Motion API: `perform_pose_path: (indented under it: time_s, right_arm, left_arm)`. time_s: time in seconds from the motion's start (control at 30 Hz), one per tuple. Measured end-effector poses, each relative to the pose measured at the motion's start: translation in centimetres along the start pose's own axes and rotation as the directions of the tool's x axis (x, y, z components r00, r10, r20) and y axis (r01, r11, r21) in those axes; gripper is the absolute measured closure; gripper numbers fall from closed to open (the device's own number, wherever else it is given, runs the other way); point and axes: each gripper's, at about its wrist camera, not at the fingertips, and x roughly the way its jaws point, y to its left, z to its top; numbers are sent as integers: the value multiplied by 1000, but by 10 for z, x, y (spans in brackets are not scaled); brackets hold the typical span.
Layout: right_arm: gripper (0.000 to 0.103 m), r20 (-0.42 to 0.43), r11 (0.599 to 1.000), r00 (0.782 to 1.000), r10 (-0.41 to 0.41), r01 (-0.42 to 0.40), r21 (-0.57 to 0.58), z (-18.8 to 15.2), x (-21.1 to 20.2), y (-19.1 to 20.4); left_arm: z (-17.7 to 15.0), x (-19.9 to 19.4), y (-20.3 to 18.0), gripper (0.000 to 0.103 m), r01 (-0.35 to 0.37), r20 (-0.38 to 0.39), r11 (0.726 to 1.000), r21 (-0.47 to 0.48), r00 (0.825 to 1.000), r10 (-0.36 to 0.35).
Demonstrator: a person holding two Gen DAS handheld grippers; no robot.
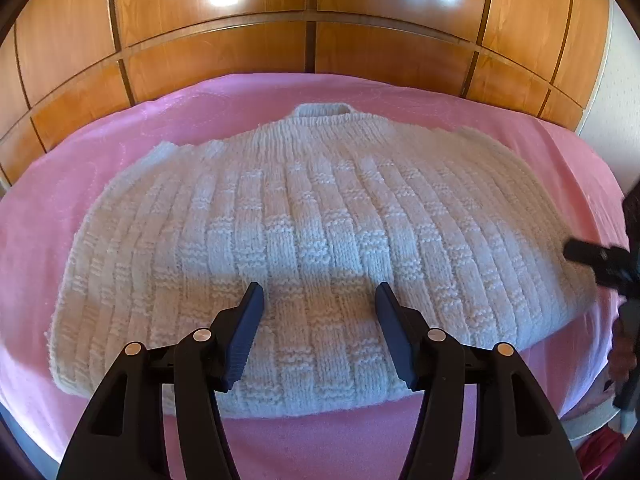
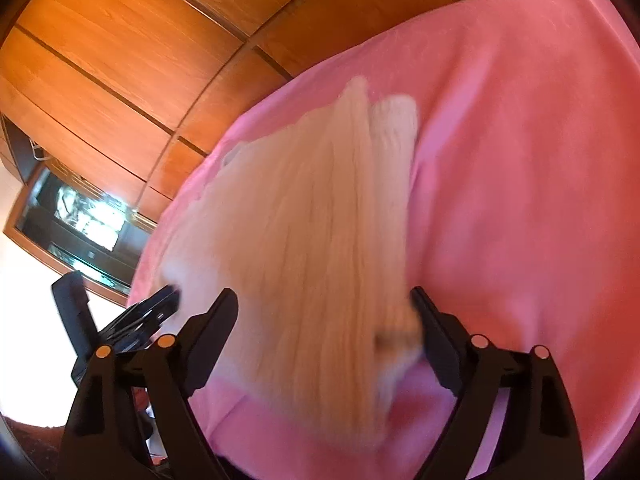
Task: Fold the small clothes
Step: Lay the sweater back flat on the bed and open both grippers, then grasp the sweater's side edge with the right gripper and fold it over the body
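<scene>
White knitted sweater (image 1: 304,240), ribbed with basket-weave blocks, spread flat on a pink bedcover (image 1: 248,92), neckband (image 1: 322,110) at the far edge, hem nearest the camera; 1 sleeve end visible at far left and folded-in knit along the right side; panelled brown wooden wardrobe (image 1: 304,12) behind the bed, glossy, with 2 bright reflections. Left gripper (image 1: 318,300) poised over the lower middle of the sweater, near the hem; 2 dark fingers (image 1: 250,312) held apart with only knit seen between them, nothing clamped; contact of the tips with the wool not discernible. Right gripper (image 2: 324,304) seen in the right wrist view, tilted and strongly blurred; jaws wide apart, straddling the right-hand edge of the sweater (image 2: 304,220), pads clear of the fabric on both sides as far as the blur allows; small dark smear beside the right finger, not identifiable. Same right gripper (image 1: 596,260) entering the left wrist view at the right border, over the sweater's right edge, with part of a person's hand (image 1: 624,344) below it. Left gripper (image 2: 160,304) also visible at lower left of the right wrist view, at the sweater's near edge; dark framed screen (image 2: 84,224) set in the wardrobe (image 2: 120,52) beyond.
</scene>
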Motion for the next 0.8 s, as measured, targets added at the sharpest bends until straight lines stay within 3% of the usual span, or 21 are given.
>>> perform_pose_path:
  time_s: [0.1,0.33,0.47,0.67,0.77,0.8]
  right_arm:
    - [36,15,999,1000,12,-13,34,-13,-7,1]
    - [53,39,996,999,10,-13,84,-22,-10,0]
    - [75,23,995,1000,12,-14,104,-23,-9,-1]
    - [79,-9,996,1000,25,-24,81,-20,-7,13]
    - [80,-4,995,999,34,-34,96,-16,-9,16]
    - [81,1,994,999,50,-50,98,-15,-11,16]
  left_arm:
    - [0,1,1,45,1,0,1000,-2,1000,-1]
    - [0,0,2,45,4,-3,1000,-5,1000,-4]
    - [-2,-2,3,45,3,-2,1000,-8,1000,-3]
    - [-2,-6,11,45,32,-13,999,-38,999,-33]
    - [-1,-12,21,45,101,-11,993,-67,995,-102]
    - [0,-14,25,52,127,-8,989,-76,992,-128]
